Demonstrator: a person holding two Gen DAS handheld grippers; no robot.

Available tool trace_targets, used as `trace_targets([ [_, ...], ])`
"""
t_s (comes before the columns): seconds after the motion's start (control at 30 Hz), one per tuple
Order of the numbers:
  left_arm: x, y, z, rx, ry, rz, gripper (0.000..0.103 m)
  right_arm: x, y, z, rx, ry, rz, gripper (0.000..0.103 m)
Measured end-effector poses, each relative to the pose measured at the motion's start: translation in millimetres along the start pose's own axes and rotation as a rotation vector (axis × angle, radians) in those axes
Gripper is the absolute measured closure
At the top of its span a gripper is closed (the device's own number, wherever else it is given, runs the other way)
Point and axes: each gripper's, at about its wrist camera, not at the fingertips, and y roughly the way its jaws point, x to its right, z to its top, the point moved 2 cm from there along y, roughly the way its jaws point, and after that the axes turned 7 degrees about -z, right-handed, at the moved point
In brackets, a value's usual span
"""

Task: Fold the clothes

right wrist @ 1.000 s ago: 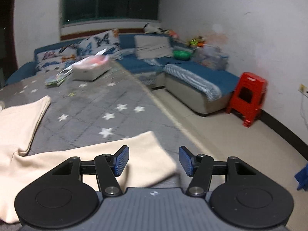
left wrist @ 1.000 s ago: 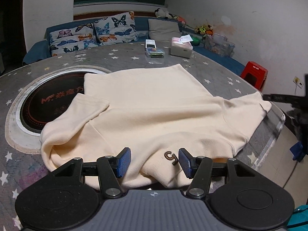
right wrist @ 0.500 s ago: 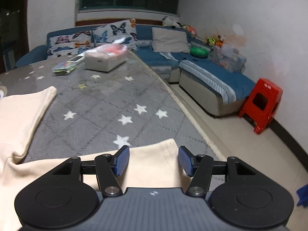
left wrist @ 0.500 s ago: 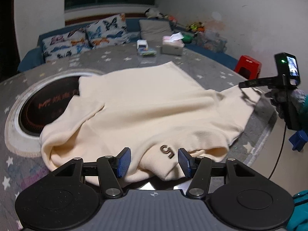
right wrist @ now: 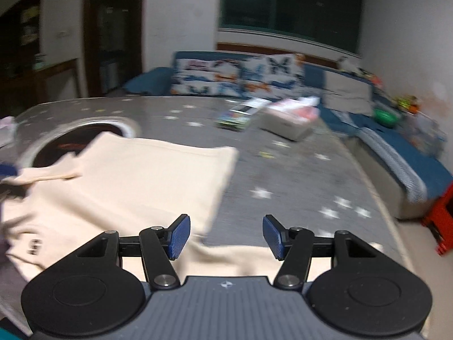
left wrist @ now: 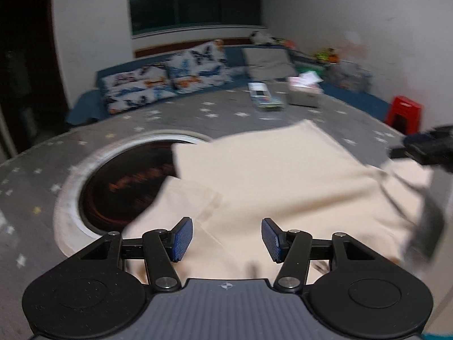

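Observation:
A cream sweatshirt lies spread on the round grey star-patterned table, partly over a dark round inset. My left gripper is open and empty, just above the garment's near left part by the left sleeve. My right gripper is open and empty, over the right sleeve at the garment's near right. The sweatshirt fills the left of the right wrist view, with a small dark logo. The other gripper shows blurred at the right edge of the left wrist view.
A tissue box and a flat colourful packet sit on the far side of the table. A blue sofa with butterfly cushions runs behind. A red stool stands on the floor to the right. The table edge curves at right.
Both views are blurred by motion. My left gripper has moved forward and left over the garment, the logo dropping out of view. My right gripper has swung left to face the sweatshirt and table.

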Motion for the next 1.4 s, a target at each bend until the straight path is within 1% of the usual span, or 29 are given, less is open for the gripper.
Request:
trace_targets([
  [0.1, -12, 23, 10, -0.031, -0.035, 0.028, 0.049, -26, 1, 4, 0.003, -0.049, 0.067, 0.045],
  [0.23, -24, 55, 20, -0.078, -0.078, 0.025, 0.054, -54, 2, 4, 0.000, -0.100, 0.133, 0.044],
  [0.3, -28, 68, 20, -0.109, -0.099, 0.019, 0.056, -65, 2, 3, -0.005, -0.118, 0.158, 0.044],
  [0.33, -30, 74, 19, -0.126, -0.112, 0.019, 0.059, -68, 2, 2, -0.011, -0.127, 0.168, 0.044],
  [0.37, -33, 80, 17, -0.143, -0.126, 0.019, 0.060, -72, 4, 1, -0.016, -0.137, 0.177, 0.043],
  [0.4, -35, 81, 17, -0.139, -0.132, 0.017, 0.060, -76, 6, -1, -0.023, -0.147, 0.186, 0.043],
  [0.43, -36, 81, 16, -0.137, -0.139, 0.016, 0.063, -79, 8, -2, -0.029, -0.156, 0.194, 0.042],
  [0.47, -38, 81, 16, -0.135, -0.146, 0.016, 0.075, -82, 9, -4, -0.036, -0.166, 0.202, 0.040],
  [0.5, -41, 80, 16, -0.131, -0.154, 0.021, 0.081, -85, 10, -6, -0.042, -0.174, 0.211, 0.039],
  [0.53, -44, 79, 15, -0.126, -0.162, 0.025, 0.090, -88, 10, -8, -0.048, -0.184, 0.218, 0.039],
  [0.57, -49, 78, 15, -0.119, -0.178, 0.020, 0.093, -90, 11, -11, -0.052, -0.192, 0.223, 0.038],
  [0.67, -63, 64, 14, -0.077, -0.252, 0.000, 0.096, -95, 12, -15, -0.064, -0.207, 0.230, 0.037],
  [0.7, -67, 57, 14, -0.053, -0.273, 0.006, 0.100, -96, 13, -17, -0.067, -0.210, 0.231, 0.037],
  [0.73, -72, 50, 14, -0.028, -0.292, 0.014, 0.100, -97, 13, -18, -0.070, -0.212, 0.232, 0.037],
  [0.87, -101, 15, 11, 0.056, -0.385, 0.068, 0.100, -99, 11, -19, -0.071, -0.222, 0.232, 0.037],
  [1.07, -144, -38, -5, 0.159, -0.484, 0.169, 0.100, -103, 5, -17, -0.058, -0.240, 0.233, 0.037],
  [1.17, -158, -57, -15, 0.187, -0.521, 0.202, 0.100, -106, 1, -16, -0.051, -0.251, 0.238, 0.037],
  [1.3, -171, -75, -30, 0.207, -0.560, 0.231, 0.100, -112, -4, -14, -0.042, -0.276, 0.249, 0.037],
  [1.4, -177, -77, -43, 0.191, -0.580, 0.246, 0.100, -118, -10, -12, -0.033, -0.303, 0.265, 0.037],
])
